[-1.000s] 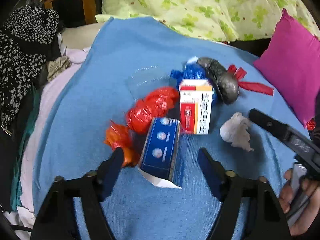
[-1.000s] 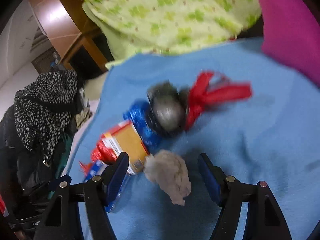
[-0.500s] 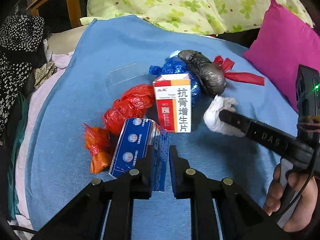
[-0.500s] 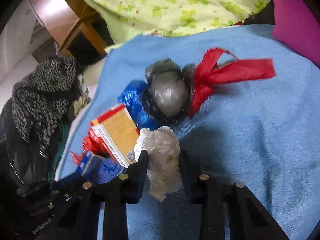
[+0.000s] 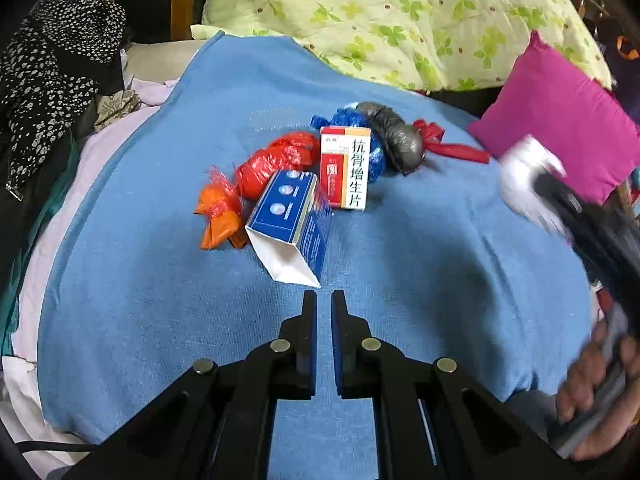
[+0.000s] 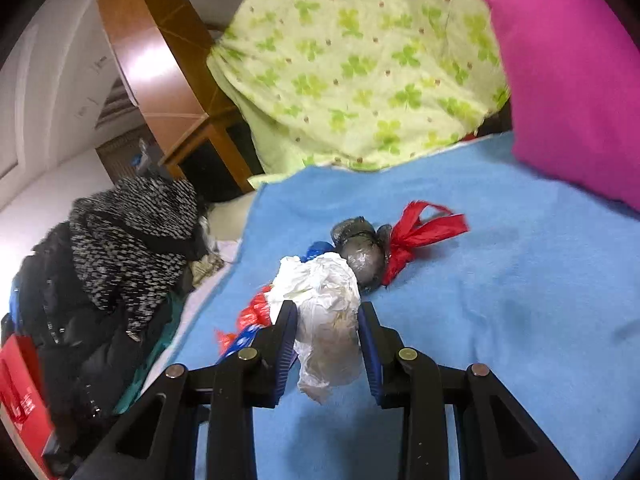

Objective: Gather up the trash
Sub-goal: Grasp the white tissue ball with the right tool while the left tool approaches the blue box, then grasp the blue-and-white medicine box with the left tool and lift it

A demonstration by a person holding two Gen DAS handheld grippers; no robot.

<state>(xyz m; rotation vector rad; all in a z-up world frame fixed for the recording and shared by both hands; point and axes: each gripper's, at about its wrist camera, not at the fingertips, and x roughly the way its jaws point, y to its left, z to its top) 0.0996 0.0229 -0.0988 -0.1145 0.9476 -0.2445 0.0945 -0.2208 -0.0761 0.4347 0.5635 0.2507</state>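
Trash lies in a heap on the blue blanket [image 5: 400, 264]: an open blue carton [image 5: 294, 226], a red and white medicine box [image 5: 345, 168], red [image 5: 276, 160] and orange [image 5: 218, 216] bags, a blue bag [image 5: 352, 120], a grey bag [image 5: 396, 142] and a red strip [image 5: 448, 146]. My left gripper [image 5: 324, 300] is shut and empty, just short of the blue carton. My right gripper [image 6: 327, 320] is shut on a crumpled white tissue wad [image 6: 326, 312] and holds it above the blanket; it shows blurred in the left wrist view [image 5: 524, 184].
A magenta pillow [image 5: 560, 132] lies at the right. A green floral quilt [image 5: 380, 12] lies at the back. Black dotted clothing [image 5: 52, 80] is piled at the left by a wooden frame [image 6: 160, 60]. A red box [image 6: 20, 392] sits at the far left.
My left gripper closed without holding the blue carton and drew back from it. My right gripper closed on the tissue wad and lifted it up and to the right.
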